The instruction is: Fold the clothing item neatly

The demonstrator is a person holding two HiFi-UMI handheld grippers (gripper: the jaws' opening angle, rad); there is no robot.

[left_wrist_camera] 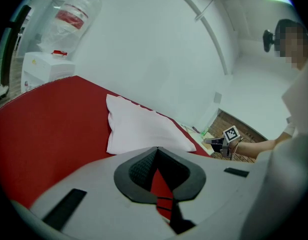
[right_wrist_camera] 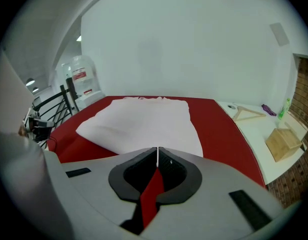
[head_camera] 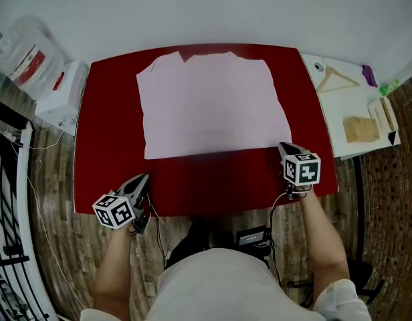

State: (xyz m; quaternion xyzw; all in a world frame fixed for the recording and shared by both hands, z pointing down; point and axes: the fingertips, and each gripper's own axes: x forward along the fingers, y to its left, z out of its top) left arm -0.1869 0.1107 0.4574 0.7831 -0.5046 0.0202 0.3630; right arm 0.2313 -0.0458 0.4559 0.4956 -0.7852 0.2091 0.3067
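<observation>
Filling the middle of the head view, the red table point(head_camera: 112, 146) carries the pale clothing item point(head_camera: 209, 105). It lies flat in the upper centre, with its long axis running left to right and its near hem facing the person. Both grippers sit below that hem, so the cloth lies up-frame of each. The right gripper point(head_camera: 284, 146) is just beside the lower right corner. The left gripper point(head_camera: 144, 178) hangs at the table's lower left edge, farther from its corner. Each has its jaws closed together on nothing.
</observation>
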